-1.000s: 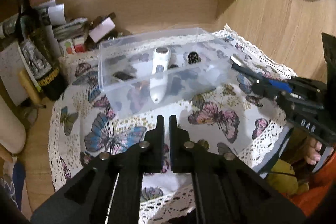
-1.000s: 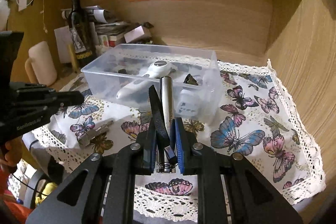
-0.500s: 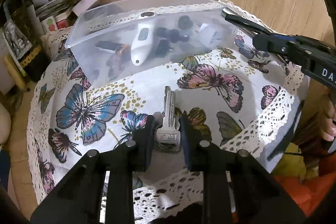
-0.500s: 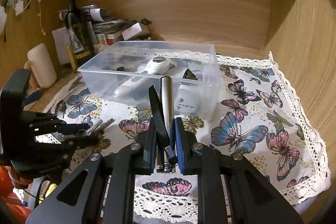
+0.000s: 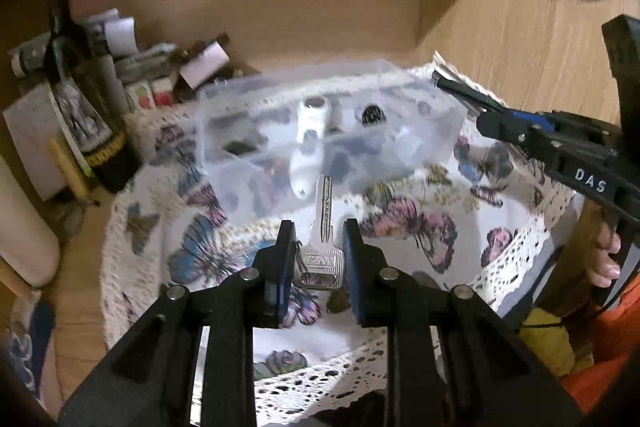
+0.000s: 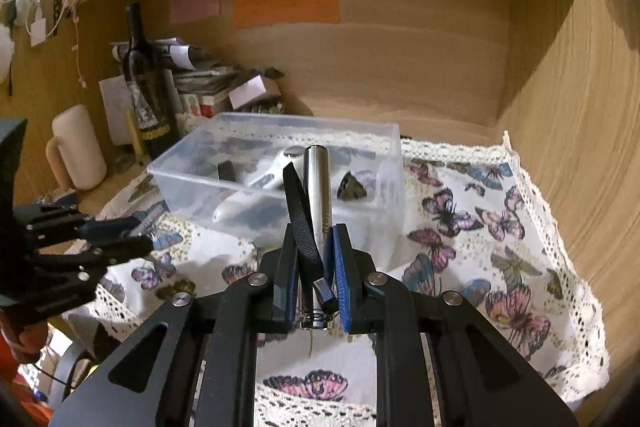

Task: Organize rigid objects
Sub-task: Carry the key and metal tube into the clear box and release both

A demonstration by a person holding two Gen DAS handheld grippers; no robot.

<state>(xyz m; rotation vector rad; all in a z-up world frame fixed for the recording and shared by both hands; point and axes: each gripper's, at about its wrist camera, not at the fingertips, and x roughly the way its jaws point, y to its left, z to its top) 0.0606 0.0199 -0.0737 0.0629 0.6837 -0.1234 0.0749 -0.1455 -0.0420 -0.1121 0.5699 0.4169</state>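
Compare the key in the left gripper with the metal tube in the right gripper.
1. The key is flat, with a broad head and a thin grooved blade; the metal tube is a round, smooth cylinder.
2. The tube has a black strap alongside it; the key has a small ring at its head.
3. The left gripper holds the key by its head; the right gripper clamps the tube near its base.

Both are silver metal, pointing toward the clear bin.

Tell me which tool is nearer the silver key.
Left. The left tool has the silver key between its fingers, above the butterfly cloth; the right tool holds a metal cylinder off to the side.
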